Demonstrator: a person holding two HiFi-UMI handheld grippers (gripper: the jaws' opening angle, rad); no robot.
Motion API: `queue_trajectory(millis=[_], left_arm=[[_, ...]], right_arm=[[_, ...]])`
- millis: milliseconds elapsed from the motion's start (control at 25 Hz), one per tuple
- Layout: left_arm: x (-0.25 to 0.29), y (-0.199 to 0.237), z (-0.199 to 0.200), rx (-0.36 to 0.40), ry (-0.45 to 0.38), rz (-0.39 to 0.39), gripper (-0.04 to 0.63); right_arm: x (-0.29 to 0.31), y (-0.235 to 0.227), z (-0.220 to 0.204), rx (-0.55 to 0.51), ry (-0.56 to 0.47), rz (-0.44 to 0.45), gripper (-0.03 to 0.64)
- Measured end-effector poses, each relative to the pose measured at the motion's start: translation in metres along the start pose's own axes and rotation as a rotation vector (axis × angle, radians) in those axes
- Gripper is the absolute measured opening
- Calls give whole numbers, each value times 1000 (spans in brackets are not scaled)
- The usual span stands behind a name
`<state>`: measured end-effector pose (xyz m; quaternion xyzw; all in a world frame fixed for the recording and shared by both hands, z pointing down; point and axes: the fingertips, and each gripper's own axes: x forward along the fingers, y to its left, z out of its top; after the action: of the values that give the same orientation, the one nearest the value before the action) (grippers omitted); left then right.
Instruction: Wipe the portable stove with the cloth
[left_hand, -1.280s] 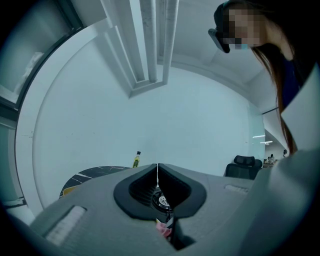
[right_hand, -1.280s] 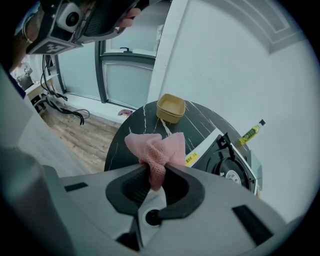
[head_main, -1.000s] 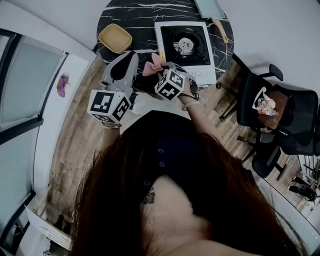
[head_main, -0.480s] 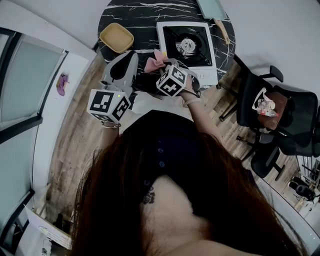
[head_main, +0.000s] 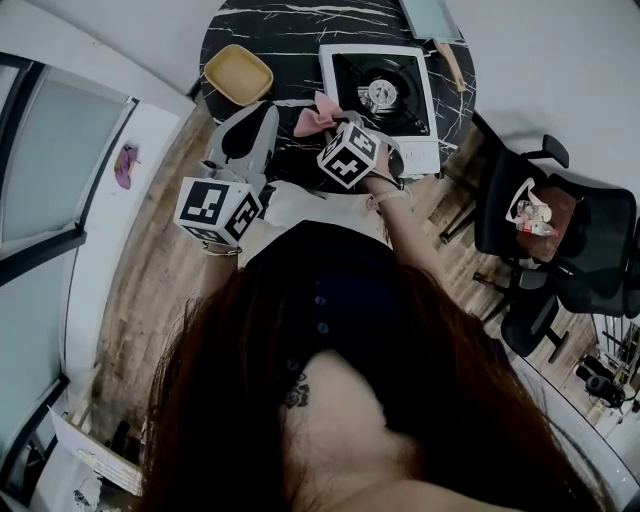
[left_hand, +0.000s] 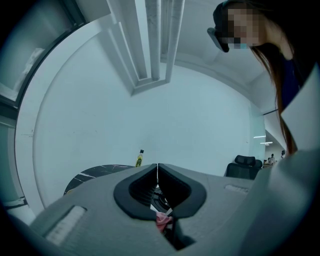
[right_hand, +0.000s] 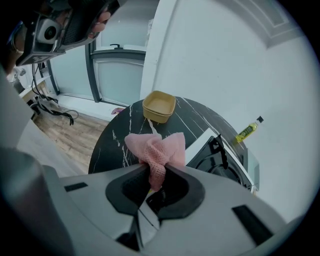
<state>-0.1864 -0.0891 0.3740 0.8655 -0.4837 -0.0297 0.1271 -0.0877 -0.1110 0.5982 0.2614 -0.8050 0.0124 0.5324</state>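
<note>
The portable stove (head_main: 385, 92), white with a black top and a round burner, stands on the right half of a round black marble table (head_main: 280, 30). My right gripper (head_main: 333, 128) is shut on a bunched pink cloth (head_main: 318, 114) and holds it above the table, just off the stove's near left corner. In the right gripper view the cloth (right_hand: 156, 146) sticks up out of the right gripper (right_hand: 152, 172), with the stove (right_hand: 222, 155) beyond to the right. My left gripper (head_main: 268, 110) hovers at the table's near edge, and in its own view the left gripper (left_hand: 158, 166) has tips touching and nothing held.
A yellow square bowl (head_main: 238, 73) sits on the table left of the stove. A cleaver with a wooden handle (head_main: 432, 20) lies behind the stove. A small yellow bottle (right_hand: 247, 131) stands at the far rim. Black office chairs (head_main: 530, 215) stand to the right on the wooden floor.
My right gripper has carried the pink cloth forward and right, closer to the stove's near left corner. The left gripper has stayed where it was.
</note>
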Motion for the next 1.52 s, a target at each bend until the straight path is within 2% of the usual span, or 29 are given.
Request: queue_trajectory(millis=[1520], left_arm=[[10,23,-5,-20,39,-23,17]], right_arm=[[22,-36,18,45,-2,-30,54]])
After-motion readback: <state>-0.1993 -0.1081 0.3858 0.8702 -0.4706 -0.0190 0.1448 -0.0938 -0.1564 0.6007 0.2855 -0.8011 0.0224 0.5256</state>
